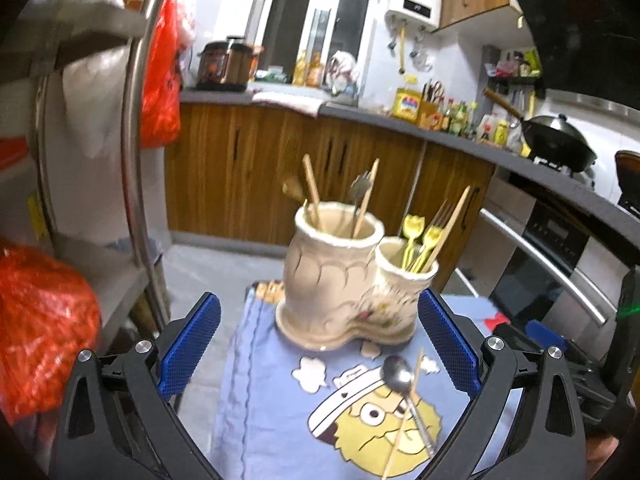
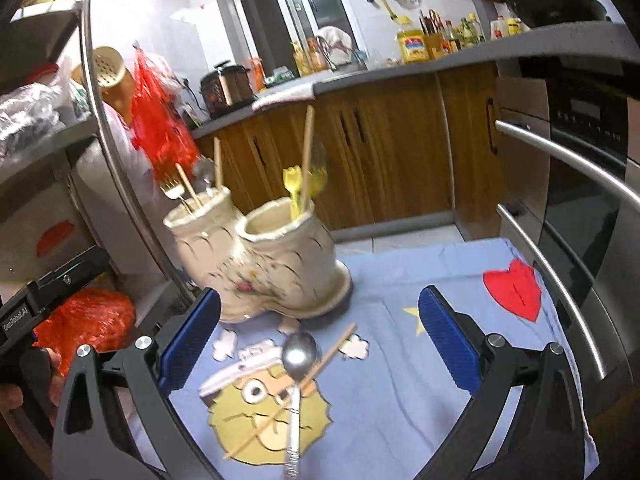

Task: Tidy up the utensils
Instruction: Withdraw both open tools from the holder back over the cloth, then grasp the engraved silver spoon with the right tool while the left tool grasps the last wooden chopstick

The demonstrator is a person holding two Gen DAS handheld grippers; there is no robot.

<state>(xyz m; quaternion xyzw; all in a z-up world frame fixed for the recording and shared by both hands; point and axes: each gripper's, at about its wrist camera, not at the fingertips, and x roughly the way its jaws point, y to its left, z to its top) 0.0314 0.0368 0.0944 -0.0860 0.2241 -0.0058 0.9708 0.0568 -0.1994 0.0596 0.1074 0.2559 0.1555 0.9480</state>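
A cream ceramic holder (image 1: 336,280) with two joined cups stands on a blue cartoon cloth (image 1: 280,420). Its bigger cup holds chopsticks and metal utensils; its smaller cup (image 1: 406,268) holds yellow forks and a chopstick. A metal spoon (image 1: 400,380) lies crossed over a single wooden chopstick (image 1: 408,416) in front of the holder. My left gripper (image 1: 320,356) is open and empty, just short of the holder. My right gripper (image 2: 320,344) is open and empty, with the spoon (image 2: 298,364) and chopstick (image 2: 304,380) between its fingers. The holder (image 2: 272,264) stands just beyond.
A metal rack (image 1: 136,140) with red bags stands at the left. Wooden cabinets (image 1: 280,172) and a counter run behind. An oven with steel handles (image 2: 568,184) is at the right. The left gripper's body (image 2: 48,300) shows at the right wrist view's left edge.
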